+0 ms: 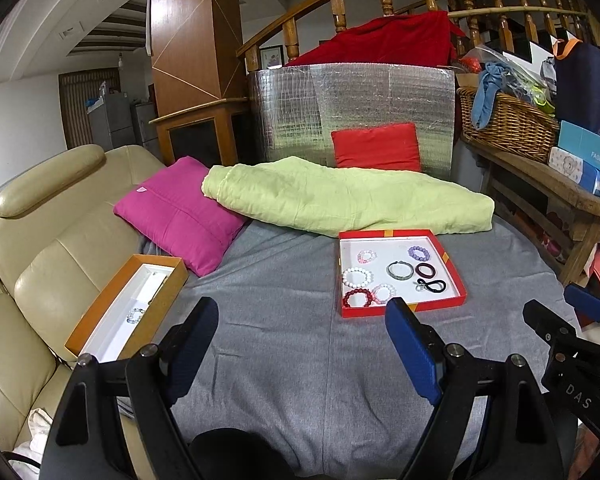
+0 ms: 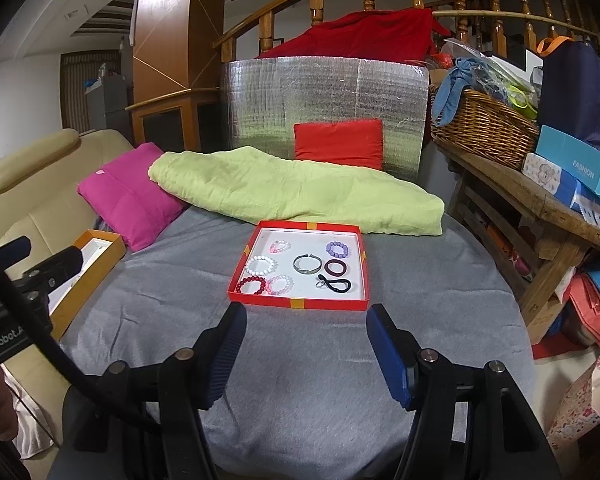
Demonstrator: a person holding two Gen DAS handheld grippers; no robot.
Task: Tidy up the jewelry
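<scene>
A red tray lies on the grey cloth and holds several bracelets: white beads, red beads, purple beads, a metal bangle and a black cord. An orange box on the left holds one pale bead bracelet. My left gripper is open and empty, between box and tray. My right gripper is open and empty, just before the tray's near edge; it also shows at the right of the left wrist view.
A pink cushion, a green blanket and a red cushion lie behind the tray. A beige sofa is on the left. A wooden bench with a wicker basket and boxes stands on the right.
</scene>
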